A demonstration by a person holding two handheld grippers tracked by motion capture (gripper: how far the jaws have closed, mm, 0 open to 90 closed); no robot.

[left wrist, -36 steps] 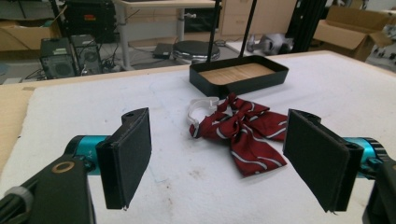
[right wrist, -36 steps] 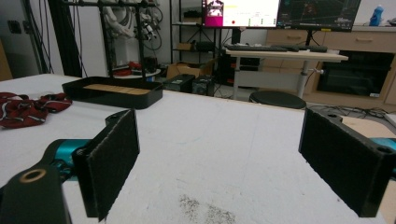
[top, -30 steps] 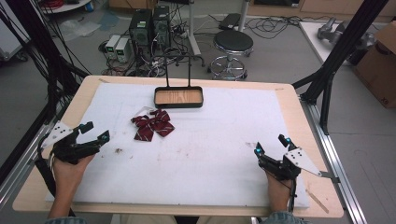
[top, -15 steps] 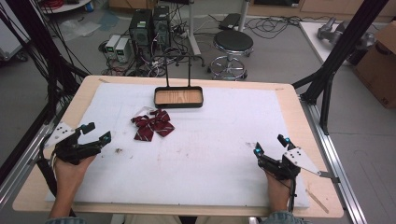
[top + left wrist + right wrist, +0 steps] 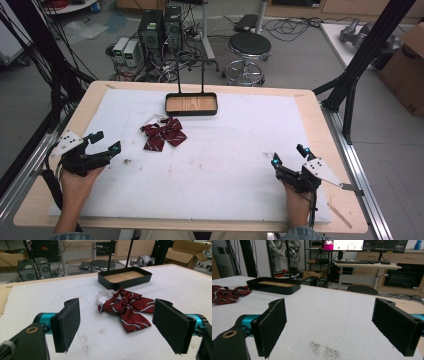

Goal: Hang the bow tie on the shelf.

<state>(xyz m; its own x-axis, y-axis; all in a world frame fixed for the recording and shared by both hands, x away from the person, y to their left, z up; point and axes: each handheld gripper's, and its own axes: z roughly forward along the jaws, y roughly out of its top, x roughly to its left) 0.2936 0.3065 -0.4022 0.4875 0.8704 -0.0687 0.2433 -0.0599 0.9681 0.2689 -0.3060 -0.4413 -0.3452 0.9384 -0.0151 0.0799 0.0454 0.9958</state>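
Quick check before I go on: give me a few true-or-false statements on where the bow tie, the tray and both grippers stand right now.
1. The red striped bow tie lies inside the black tray. False: it lies on the white mat in front of the tray.
2. The left gripper is open. True.
3. The right gripper is shut on the bow tie. False: it is open, far from it.
4. The left gripper is the one nearer the bow tie. True.
5. The tray has a wooden floor. True.
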